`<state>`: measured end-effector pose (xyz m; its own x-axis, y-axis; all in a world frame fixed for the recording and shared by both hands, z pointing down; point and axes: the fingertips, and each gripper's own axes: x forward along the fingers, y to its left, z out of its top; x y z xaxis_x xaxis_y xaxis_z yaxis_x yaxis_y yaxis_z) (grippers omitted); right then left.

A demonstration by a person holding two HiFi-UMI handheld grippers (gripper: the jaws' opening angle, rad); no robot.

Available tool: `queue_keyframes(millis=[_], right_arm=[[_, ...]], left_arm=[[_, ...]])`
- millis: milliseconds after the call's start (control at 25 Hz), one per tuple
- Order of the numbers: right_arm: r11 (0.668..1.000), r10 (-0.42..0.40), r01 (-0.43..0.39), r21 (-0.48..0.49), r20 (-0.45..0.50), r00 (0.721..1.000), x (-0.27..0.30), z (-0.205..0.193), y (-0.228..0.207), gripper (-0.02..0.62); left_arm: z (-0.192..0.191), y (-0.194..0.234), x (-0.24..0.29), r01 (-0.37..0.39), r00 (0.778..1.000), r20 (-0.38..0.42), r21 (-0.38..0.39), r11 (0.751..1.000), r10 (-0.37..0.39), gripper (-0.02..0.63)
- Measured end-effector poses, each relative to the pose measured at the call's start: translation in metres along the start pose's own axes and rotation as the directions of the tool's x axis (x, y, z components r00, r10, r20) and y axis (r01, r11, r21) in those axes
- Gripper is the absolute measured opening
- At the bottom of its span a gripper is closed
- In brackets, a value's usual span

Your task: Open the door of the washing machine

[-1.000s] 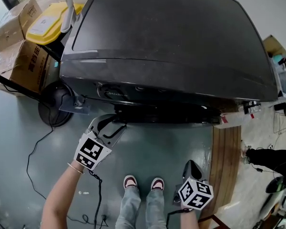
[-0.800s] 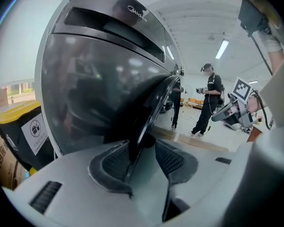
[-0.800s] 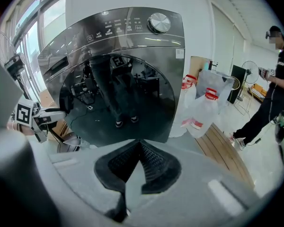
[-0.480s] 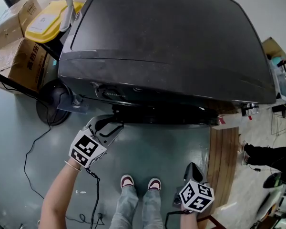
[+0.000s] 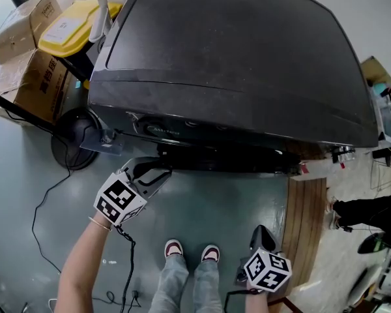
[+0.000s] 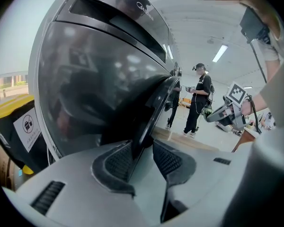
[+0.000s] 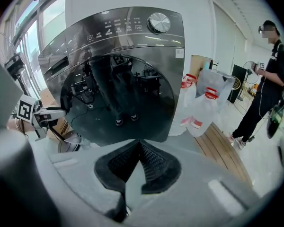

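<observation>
The left gripper (image 5: 158, 170) and right gripper (image 5: 261, 231) are pale grey with dark ribbed pads (image 7: 154, 162), each topped by a white cube (image 5: 119, 201) of black square markers. A black cable (image 5: 129, 266) trails from the left one. The person wears light jeans (image 5: 182, 282), white shoes (image 5: 174, 248) and perhaps a thin wristband (image 5: 101, 225).

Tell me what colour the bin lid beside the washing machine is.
The bin lid is yellow; the head view shows it best.

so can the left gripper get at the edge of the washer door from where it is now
Probably yes. The door edge already sits between the jaws of the left gripper, which have just been closing, with nothing else in the way; a small gap shows beside one pad.
</observation>
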<state>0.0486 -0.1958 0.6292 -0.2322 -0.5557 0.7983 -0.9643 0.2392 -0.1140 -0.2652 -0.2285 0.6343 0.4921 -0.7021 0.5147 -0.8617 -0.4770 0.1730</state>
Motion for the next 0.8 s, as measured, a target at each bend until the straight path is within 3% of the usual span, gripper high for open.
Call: queue_keyframes(millis=[800], right_arm=[[0.999, 0.033, -0.033, -0.038, -0.001, 0.999, -0.01, -0.005, 0.001, 0.005]], left_arm=[[-0.011, -0.021, -0.009, -0.033, 0.999, 0.01, -0.025, 0.999, 0.033, 0.135]])
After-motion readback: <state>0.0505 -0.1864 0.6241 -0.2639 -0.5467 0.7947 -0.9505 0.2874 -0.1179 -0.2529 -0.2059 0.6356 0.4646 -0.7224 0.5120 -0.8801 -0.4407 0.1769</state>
